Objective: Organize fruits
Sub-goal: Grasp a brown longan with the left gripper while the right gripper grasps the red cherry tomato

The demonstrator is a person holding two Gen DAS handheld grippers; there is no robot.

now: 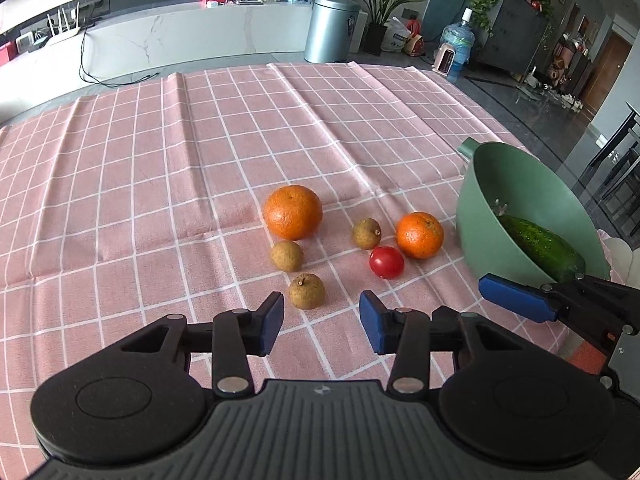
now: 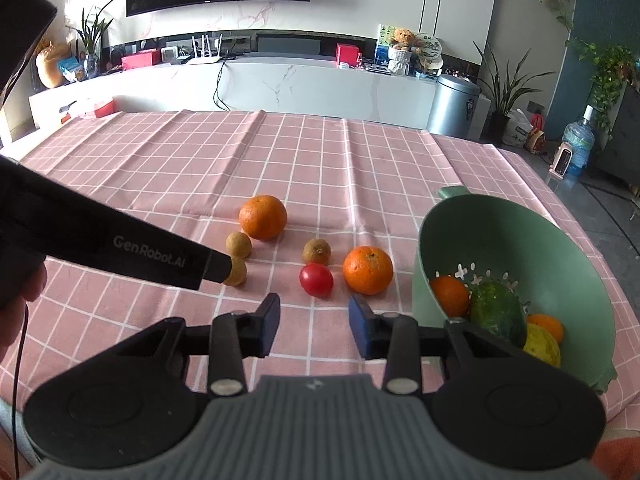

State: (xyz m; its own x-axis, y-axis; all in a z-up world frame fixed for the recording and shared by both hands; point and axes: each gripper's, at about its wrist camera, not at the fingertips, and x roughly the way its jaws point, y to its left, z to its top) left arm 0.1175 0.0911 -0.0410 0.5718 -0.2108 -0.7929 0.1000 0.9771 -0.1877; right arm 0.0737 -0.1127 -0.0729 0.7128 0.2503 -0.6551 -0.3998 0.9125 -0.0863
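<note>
On the pink checked cloth lie a large orange (image 1: 293, 212), a smaller orange (image 1: 419, 235), a red tomato (image 1: 386, 262) and three brown longans (image 1: 307, 291). A green colander bowl (image 1: 516, 184) at the right holds a cucumber (image 1: 540, 246); the right wrist view shows the bowl (image 2: 520, 232) also holding an orange (image 2: 450, 294) and a yellow fruit (image 2: 542, 346). My left gripper (image 1: 322, 322) is open, just short of the nearest longan. My right gripper (image 2: 314, 322) is open, just short of the tomato (image 2: 316, 279).
The table's right edge runs just past the bowl. The left gripper's black body (image 2: 120, 248) crosses the right wrist view and hides part of a longan (image 2: 236, 271). A white counter (image 1: 192, 36) and a metal bin (image 1: 332, 28) stand beyond the table.
</note>
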